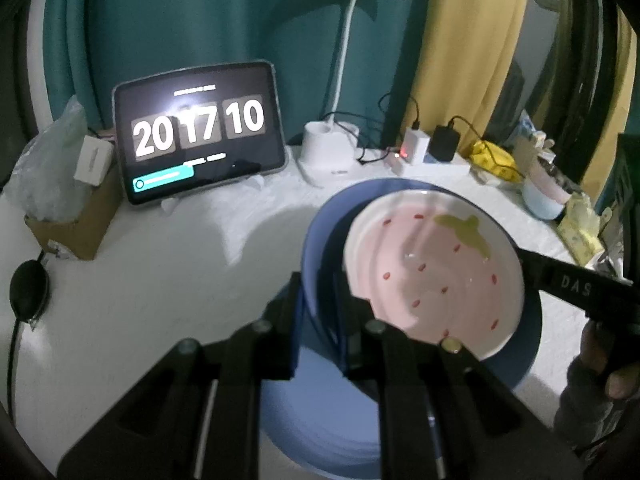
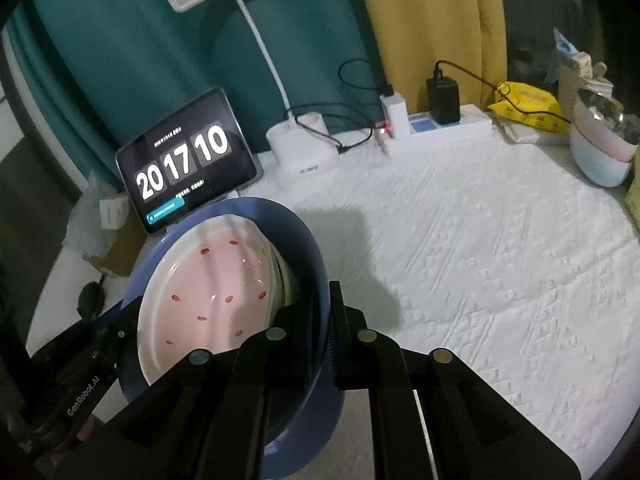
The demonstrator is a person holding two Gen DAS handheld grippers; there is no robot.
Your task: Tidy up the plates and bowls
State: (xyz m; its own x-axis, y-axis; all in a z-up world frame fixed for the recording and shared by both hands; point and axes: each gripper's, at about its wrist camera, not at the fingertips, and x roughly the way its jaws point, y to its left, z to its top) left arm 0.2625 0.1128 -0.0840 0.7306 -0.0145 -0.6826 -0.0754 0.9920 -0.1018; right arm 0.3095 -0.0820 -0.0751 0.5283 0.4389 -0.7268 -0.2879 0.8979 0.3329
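A blue bowl holds a pink strawberry-pattern plate that lies inside it. Both are held up above the white table. My left gripper is shut on the blue bowl's near rim. My right gripper is shut on the blue bowl's opposite rim, with the pink plate beside its left finger. The right gripper's finger also shows in the left wrist view at the plate's right edge. The left gripper's body shows in the right wrist view at lower left.
A tablet showing a clock stands at the back left. A white desk lamp, a power strip with chargers, a yellow packet and stacked pastel bowls line the back and right. A cardboard box sits left.
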